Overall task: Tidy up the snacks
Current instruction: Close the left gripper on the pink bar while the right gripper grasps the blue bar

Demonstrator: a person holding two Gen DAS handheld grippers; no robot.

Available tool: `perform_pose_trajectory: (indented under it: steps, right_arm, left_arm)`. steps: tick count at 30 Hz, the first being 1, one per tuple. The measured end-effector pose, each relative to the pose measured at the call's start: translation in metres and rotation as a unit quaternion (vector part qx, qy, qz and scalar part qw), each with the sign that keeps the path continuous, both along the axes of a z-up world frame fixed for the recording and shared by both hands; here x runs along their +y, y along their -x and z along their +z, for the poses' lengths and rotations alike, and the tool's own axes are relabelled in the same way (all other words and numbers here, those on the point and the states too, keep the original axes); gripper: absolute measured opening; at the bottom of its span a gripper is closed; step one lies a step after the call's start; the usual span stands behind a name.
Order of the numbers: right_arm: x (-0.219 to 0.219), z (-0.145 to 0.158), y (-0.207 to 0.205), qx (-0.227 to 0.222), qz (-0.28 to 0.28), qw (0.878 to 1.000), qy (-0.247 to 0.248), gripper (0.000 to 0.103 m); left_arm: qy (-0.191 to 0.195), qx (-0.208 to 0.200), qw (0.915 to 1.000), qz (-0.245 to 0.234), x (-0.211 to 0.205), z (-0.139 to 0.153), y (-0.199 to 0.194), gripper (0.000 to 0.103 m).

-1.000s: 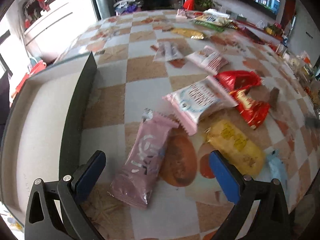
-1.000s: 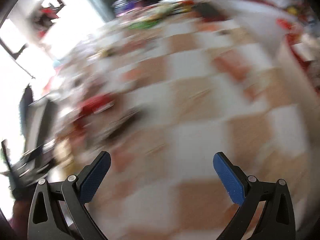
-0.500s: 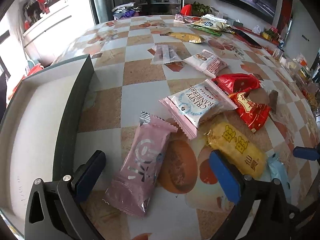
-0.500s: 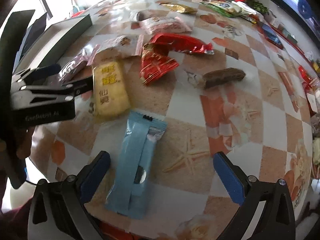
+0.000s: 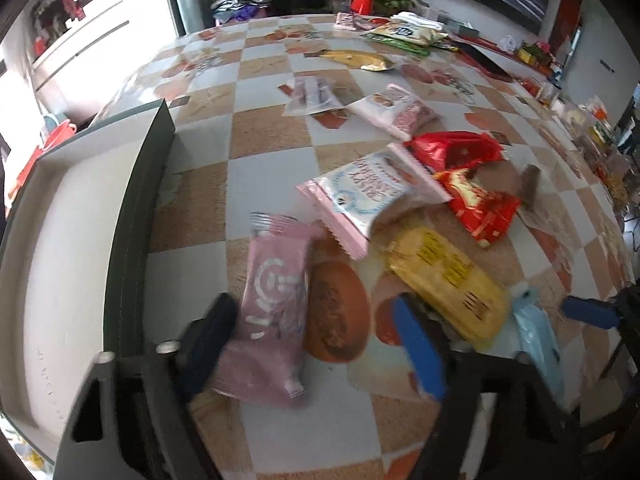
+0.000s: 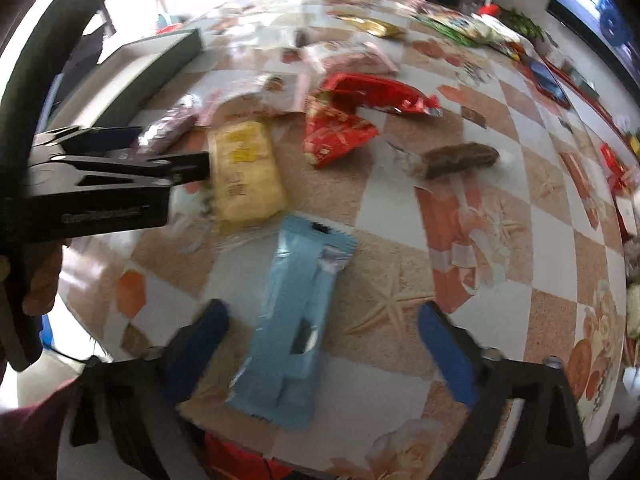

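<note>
Both grippers sit low over the checkered table [image 5: 264,136] with their jaws spread and nothing clamped. From the left wrist view, the left gripper [image 5: 316,344] straddles the near end of a pink snack packet [image 5: 276,316]; its left fingertip is just beside the packet's left edge, though motion blur makes it hard to say whether they touch, while the right fingertip stands apart over a brown print on the tablecloth. Left of that packet runs the dark wall of a grey box [image 5: 136,216], its pale inside showing. Farther off lie a pink-and-white biscuit bag [image 5: 372,192], two red packets [image 5: 456,148] and, to the right, a yellow packet [image 5: 448,276]. In the right wrist view, the right gripper [image 6: 324,344] brackets the near part of a light blue packet [image 6: 296,316], which lies flat on the table between the fingertips, closer to the left one and not pinched. Beyond it rest the yellow packet [image 6: 246,172], a red wrapper [image 6: 336,136] and a brown bar [image 6: 460,158] farther right. More snacks are scattered at the far end of the table.
</note>
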State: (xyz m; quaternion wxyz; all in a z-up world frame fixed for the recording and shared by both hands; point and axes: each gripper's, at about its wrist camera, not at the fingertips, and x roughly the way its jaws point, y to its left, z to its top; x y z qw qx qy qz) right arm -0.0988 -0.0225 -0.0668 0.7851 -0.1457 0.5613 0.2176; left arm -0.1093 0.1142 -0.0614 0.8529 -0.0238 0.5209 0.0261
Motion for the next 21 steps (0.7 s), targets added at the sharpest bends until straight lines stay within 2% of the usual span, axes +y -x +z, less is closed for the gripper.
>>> perform_pose_trajectory:
  steps: [1, 2, 3, 7, 9, 11, 18, 20, 21]
  right_arm:
    - [0.001, 0.003, 0.002, -0.004, 0.004, 1.0, -0.002, 0.059]
    - [0.001, 0.006, 0.003, -0.009, 0.006, 1.0, -0.005, 0.046]
    - [0.0, 0.008, 0.002, -0.006, 0.005, 1.0, -0.01, 0.025]
    - [-0.015, 0.009, -0.004, 0.026, -0.015, 0.997, -0.066, 0.025]
    - [-0.027, 0.008, -0.007, 0.049, -0.032, 0.993, -0.103, 0.025]
    - [-0.034, 0.008, -0.009, 0.059, -0.044, 0.99, -0.119, 0.025]
    - [-0.035, 0.012, -0.007, 0.051, -0.043, 0.991, -0.112, 0.025]
    - [-0.036, 0.007, -0.009, 0.053, -0.043, 0.992, -0.103, 0.025]
    - [-0.035, 0.008, -0.01, 0.049, -0.042, 0.993, -0.101, 0.026]
  left_arm:
    - [0.0, -0.001, 1.0, -0.002, -0.001, 0.002, 0.001, 0.049]
    - [0.0, -0.001, 1.0, -0.002, -0.001, 0.004, 0.002, 0.039]
    - [0.006, 0.002, 1.0, -0.001, 0.0, 0.006, 0.003, 0.035]
    - [0.034, 0.004, 0.9993, 0.016, 0.007, 0.009, 0.012, 0.029]
    - [0.039, 0.004, 0.999, 0.023, 0.009, 0.009, 0.016, 0.029]
    - [0.037, 0.004, 0.9989, 0.028, 0.009, 0.01, 0.02, 0.029]
    - [0.031, 0.0, 0.9992, 0.025, 0.006, 0.012, 0.031, 0.029]
    - [0.015, 0.003, 0.9994, 0.032, 0.005, 0.009, 0.029, 0.034]
    - [0.01, 0.005, 0.9994, 0.034, 0.005, 0.009, 0.028, 0.042]
